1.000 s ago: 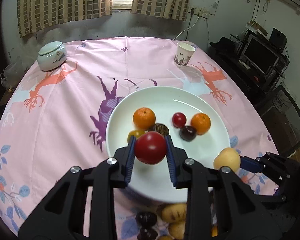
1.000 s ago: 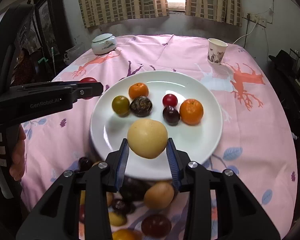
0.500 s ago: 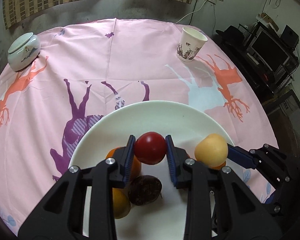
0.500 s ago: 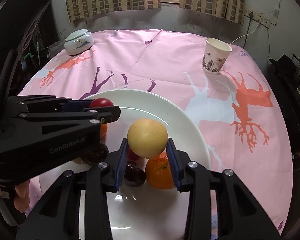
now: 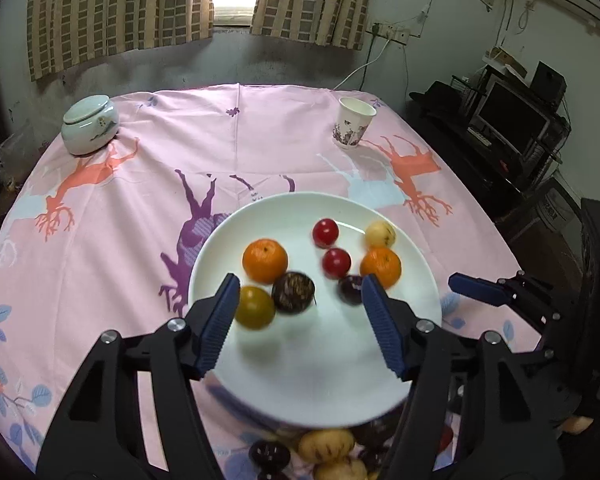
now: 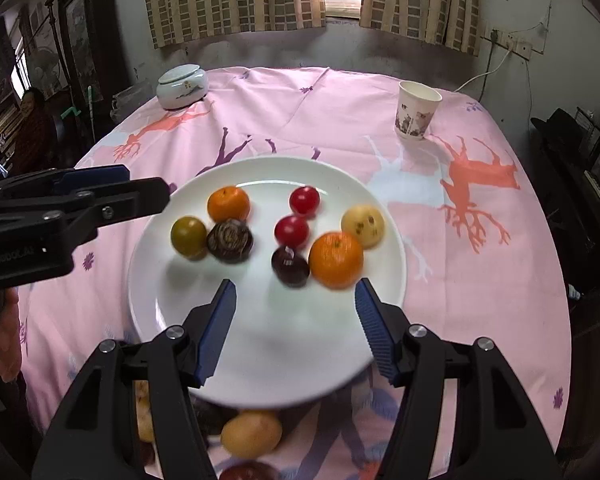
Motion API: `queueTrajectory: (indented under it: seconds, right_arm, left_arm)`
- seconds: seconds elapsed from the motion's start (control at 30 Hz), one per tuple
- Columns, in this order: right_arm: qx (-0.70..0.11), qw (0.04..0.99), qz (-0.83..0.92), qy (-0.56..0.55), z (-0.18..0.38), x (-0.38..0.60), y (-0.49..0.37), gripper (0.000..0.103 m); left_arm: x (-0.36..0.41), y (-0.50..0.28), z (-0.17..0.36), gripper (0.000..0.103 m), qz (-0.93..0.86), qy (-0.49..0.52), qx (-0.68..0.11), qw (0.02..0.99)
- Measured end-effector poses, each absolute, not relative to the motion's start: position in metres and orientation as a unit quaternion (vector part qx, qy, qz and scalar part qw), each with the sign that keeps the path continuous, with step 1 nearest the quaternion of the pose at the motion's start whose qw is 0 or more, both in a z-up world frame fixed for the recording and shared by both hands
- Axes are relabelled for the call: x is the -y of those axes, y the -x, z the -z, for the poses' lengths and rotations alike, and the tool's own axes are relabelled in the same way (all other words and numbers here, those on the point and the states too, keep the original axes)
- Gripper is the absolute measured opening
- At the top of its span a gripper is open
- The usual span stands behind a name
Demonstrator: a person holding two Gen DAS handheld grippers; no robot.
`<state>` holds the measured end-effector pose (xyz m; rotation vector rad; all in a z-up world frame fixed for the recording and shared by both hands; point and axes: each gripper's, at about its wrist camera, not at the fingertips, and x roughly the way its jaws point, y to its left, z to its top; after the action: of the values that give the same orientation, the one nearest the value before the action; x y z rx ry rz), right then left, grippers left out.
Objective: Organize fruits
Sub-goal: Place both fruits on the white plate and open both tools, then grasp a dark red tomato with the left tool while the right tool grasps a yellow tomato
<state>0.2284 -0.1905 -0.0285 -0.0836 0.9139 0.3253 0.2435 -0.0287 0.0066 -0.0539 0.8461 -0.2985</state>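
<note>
1. The left gripper (image 5: 298,324) hangs above the near half of the white plate (image 5: 320,368) with its blue pads spread wide and nothing between them; it carries no fruit.
2. The right gripper (image 6: 294,326) is in the same state over the same plate, jaws apart and empty, so both tools look free for another pick.
3. Eight fruits lie on the plate, all ahead of the grippers: ahead-left of the right gripper sit an orange (image 6: 228,204), a greenish-yellow fruit (image 6: 189,237) and a dark mottled one (image 6: 230,240) touching it.
4. Straight ahead are two red fruits (image 6: 304,200), one behind the other, and a dark plum (image 6: 290,266) nearest the pads.
5. Ahead-right, a second orange (image 6: 336,260) touches a pale yellow fruit (image 6: 363,221) by the far rim. Grouping them on the plate keeps round fruit from rolling over the pink cloth (image 6: 480,240).
6. More loose fruit waits on the table below and behind the grippers, just off the plate's near edge, including a yellow one (image 6: 251,434). These are probably the next to collect, so the task seems partly done.
7. A paper cup (image 6: 418,110) and a lidded jar (image 6: 182,86) stand well beyond the plate, clear of the work.
</note>
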Motion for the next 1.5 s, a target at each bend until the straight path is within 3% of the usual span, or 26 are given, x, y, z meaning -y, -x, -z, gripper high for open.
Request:
queueTrajectory:
  seconds: [0.23, 0.3, 0.37, 0.7, 1.13, 1.2, 1.3, 1.5]
  right_arm:
    - [-0.437, 0.888, -0.145, -0.009, 0.028, 0.211, -0.125, 0.063]
    - [-0.434, 0.891, -0.134, -0.027, 0.031, 0.216, -0.102, 0.063]
    - [-0.436, 0.891, -0.125, -0.037, 0.036, 0.216, -0.085, 0.063]
    - [-0.457, 0.877, -0.147, -0.020, 0.054, 0.193, -0.044, 0.063]
    - [-0.476, 0.863, -0.169, -0.003, 0.085, 0.168, -0.055, 0.063]
    - [-0.473, 0.864, -0.173, -0.001, 0.088, 0.165, -0.058, 0.061]
    - [-0.474, 0.865, -0.163, 0.007, 0.096, 0.160, -0.068, 0.041]
    - [-0.467, 0.869, -0.161, -0.012, 0.084, 0.175, -0.059, 0.041]
  left_arm:
    - [-0.003, -0.123, 0.008, 0.067, 0.128, 0.028, -0.384, 0.914]
    - [-0.010, -0.097, 0.014, 0.075, 0.127, 0.041, -0.382, 0.914]
    - [-0.015, -0.078, 0.022, 0.076, 0.121, 0.049, -0.384, 0.914]
    - [-0.027, -0.043, 0.038, 0.076, 0.114, 0.061, -0.402, 0.907]
    - [-0.027, -0.036, 0.050, 0.076, 0.110, 0.047, -0.415, 0.902]
    - [-0.026, -0.036, 0.053, 0.076, 0.113, 0.047, -0.419, 0.900]
    - [-0.022, -0.036, 0.056, 0.076, 0.120, 0.047, -0.423, 0.897]
    - [-0.004, -0.038, 0.061, 0.076, 0.138, 0.035, -0.431, 0.891]
